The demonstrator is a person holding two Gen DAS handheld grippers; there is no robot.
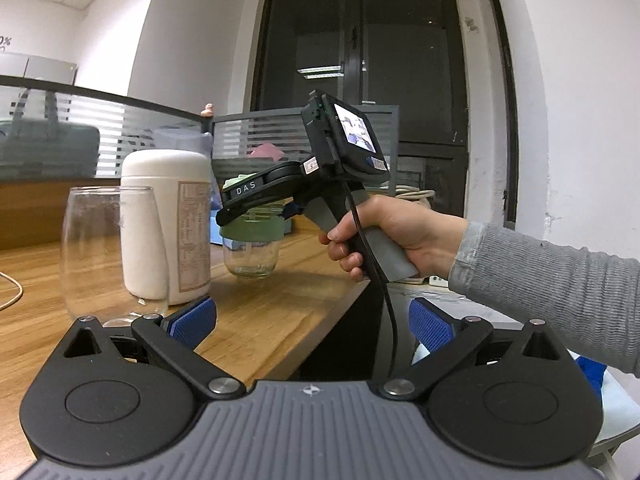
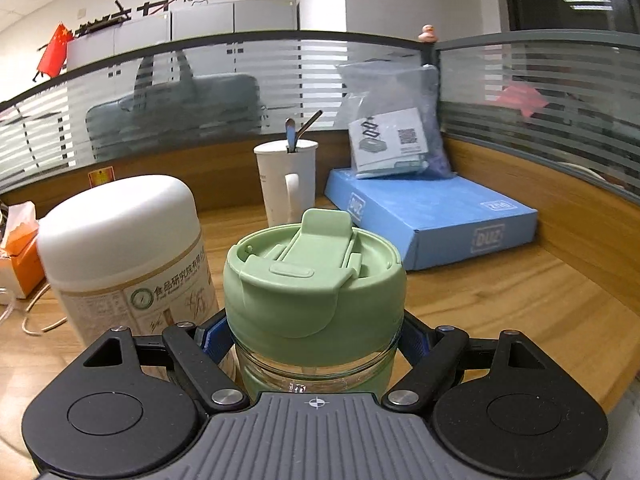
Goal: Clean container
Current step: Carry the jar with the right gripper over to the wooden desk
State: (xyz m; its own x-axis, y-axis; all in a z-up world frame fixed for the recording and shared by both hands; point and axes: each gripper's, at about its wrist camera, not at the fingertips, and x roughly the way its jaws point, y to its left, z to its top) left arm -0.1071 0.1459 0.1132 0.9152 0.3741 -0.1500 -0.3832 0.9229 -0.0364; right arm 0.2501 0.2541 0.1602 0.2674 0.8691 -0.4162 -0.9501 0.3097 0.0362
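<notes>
A clear glass jar [image 1: 251,258] with a light green flip lid [image 2: 314,276] stands on the wooden desk [image 1: 276,300]. My right gripper [image 2: 314,336] is shut on the jar just under its lid; in the left wrist view it shows as a black tool [image 1: 260,194] held by a hand. My left gripper [image 1: 312,322] is open and empty, low at the desk's near edge, well short of the jar. An empty stemless glass [image 1: 106,248] stands close to its left finger [image 1: 192,320].
A tall white canister [image 2: 128,256] stands just left of the jar. A white mug [image 2: 288,180] with a spoon and straw, a blue box [image 2: 432,216] with a plastic bag on it, and an orange tissue box [image 2: 20,256] sit behind. Glass partitions bound the desk.
</notes>
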